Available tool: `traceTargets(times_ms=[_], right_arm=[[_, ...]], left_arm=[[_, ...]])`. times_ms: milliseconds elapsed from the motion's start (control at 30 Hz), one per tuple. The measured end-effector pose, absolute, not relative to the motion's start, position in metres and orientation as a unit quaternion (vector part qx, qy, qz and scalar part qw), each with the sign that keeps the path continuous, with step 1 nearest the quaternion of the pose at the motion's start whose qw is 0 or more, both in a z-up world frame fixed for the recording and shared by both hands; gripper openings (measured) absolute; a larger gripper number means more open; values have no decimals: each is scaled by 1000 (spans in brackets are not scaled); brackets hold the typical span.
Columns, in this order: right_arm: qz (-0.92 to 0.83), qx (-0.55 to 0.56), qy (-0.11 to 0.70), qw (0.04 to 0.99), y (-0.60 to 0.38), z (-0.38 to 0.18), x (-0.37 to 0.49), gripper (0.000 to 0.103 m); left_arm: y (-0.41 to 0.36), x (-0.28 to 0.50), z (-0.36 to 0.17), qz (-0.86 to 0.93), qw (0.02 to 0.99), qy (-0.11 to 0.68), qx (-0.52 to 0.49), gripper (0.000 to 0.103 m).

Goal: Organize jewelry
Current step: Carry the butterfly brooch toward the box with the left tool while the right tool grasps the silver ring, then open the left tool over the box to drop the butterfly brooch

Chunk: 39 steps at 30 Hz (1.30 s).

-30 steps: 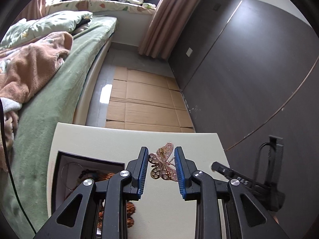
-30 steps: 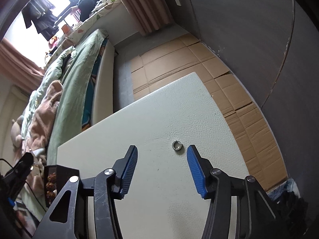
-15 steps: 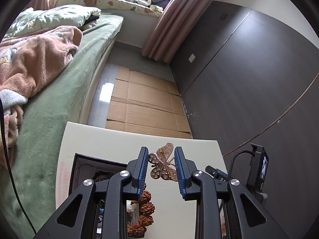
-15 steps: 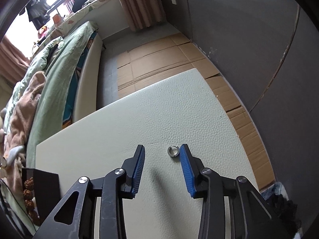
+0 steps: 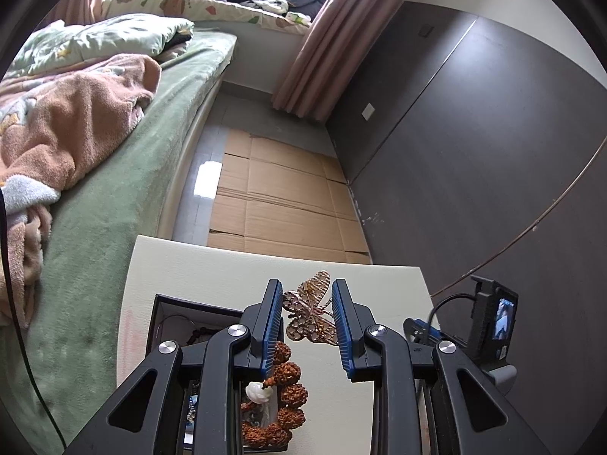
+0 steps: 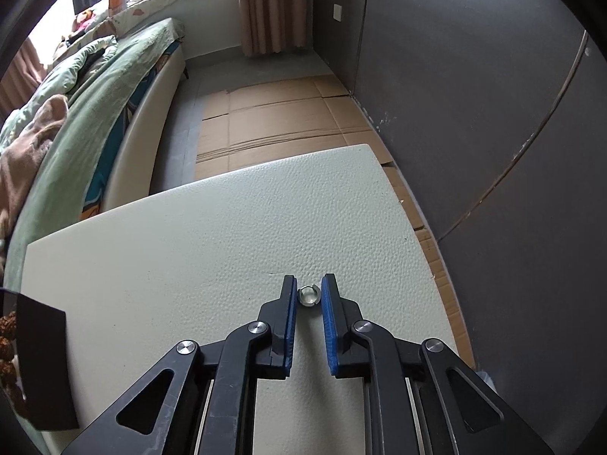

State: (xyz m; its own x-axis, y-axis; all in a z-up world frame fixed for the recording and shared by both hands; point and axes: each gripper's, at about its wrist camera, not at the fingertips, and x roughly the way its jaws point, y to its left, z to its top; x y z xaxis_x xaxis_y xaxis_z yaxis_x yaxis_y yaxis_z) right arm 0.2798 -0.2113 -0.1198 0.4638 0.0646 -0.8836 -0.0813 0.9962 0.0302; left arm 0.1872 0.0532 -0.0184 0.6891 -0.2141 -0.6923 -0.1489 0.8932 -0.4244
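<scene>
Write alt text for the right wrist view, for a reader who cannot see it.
The right gripper is closing its blue-padded jaws around a small silver ring lying on a pale textured table. A black box sits at the table's left edge; beyond are a cardboard-covered floor, a green bed and a dark wall.

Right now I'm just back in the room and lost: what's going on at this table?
Jewelry is being sorted. The left claw holds a gold butterfly brooch above the open black box with the brown bead bracelet. The right claw is closing around a small silver ring lying on the white table.
</scene>
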Motion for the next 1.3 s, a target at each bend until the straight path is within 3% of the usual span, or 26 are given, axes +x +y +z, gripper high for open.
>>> traceTargets(times_ms=[767, 1000, 1067, 1233, 1300], right_arm=[[190, 62, 451, 870, -175, -58, 213, 14], [226, 89, 445, 862, -168, -51, 190, 14], [233, 102, 444, 859, -170, -51, 184, 14], [259, 124, 439, 852, -167, -49, 175, 14], [272, 130, 435, 848, -161, -48, 174, 14]], left_arm=[[51, 151, -23, 43, 895, 404, -187, 28], [63, 142, -32, 57, 882, 416, -215, 29], [67, 139, -33, 61, 877, 421, -222, 32], [76, 129, -31, 67, 877, 413, -236, 68], [80, 125, -27, 71, 879, 406, -239, 71]])
